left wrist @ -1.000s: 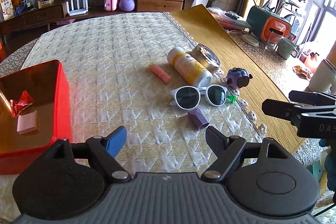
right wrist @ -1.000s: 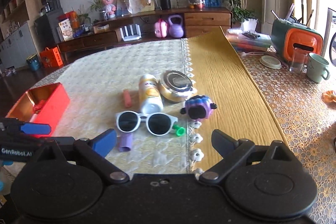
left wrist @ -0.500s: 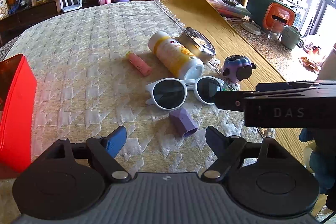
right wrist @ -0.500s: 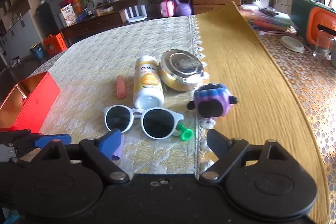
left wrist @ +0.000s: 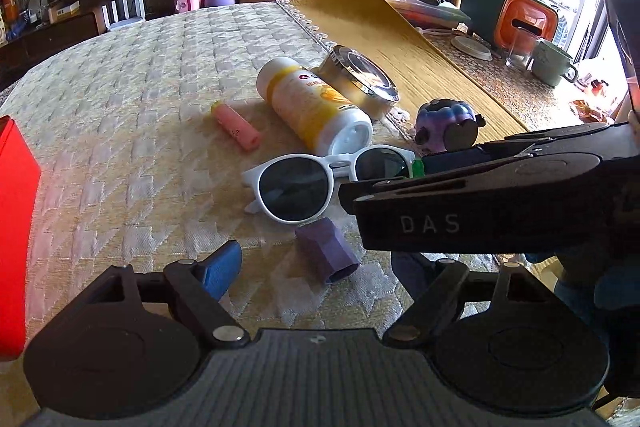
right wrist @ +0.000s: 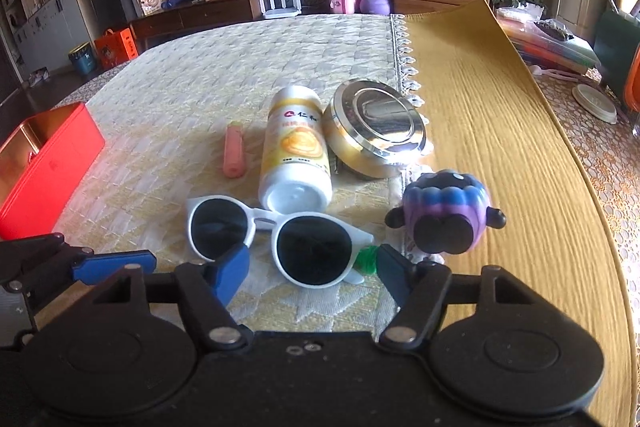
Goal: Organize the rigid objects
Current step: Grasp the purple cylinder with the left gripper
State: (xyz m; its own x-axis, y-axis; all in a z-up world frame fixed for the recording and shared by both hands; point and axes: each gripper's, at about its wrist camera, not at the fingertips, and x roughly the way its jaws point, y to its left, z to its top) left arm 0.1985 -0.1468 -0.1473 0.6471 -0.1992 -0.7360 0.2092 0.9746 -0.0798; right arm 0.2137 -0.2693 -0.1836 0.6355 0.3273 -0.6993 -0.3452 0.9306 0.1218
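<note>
Right wrist camera shows my right gripper (right wrist: 312, 263) low over the white sunglasses (right wrist: 276, 237) on the yellow tablecloth (right wrist: 192, 75). Its jaws have just been closing in, and one dark lens sits between the two blue pads, but the pads do not press on it yet. A small green thing (right wrist: 366, 259) peeks out just beside the glasses. Behind them lies a white and yellow bottle (right wrist: 296, 151) on its side, touching a round gold tin (right wrist: 376, 127). A pink tube (right wrist: 234, 151) lies near the bottle. A purple toy sheep (right wrist: 446, 215) stands to the right. A red box (right wrist: 48, 163) is well apart on the left.

From the left wrist camera, my left gripper (left wrist: 320, 267) is wide apart and holds nothing. A little purple tube (left wrist: 326, 249) lies on the cloth between its fingers, not touched. My right gripper reaches across from the right, over the glasses.
</note>
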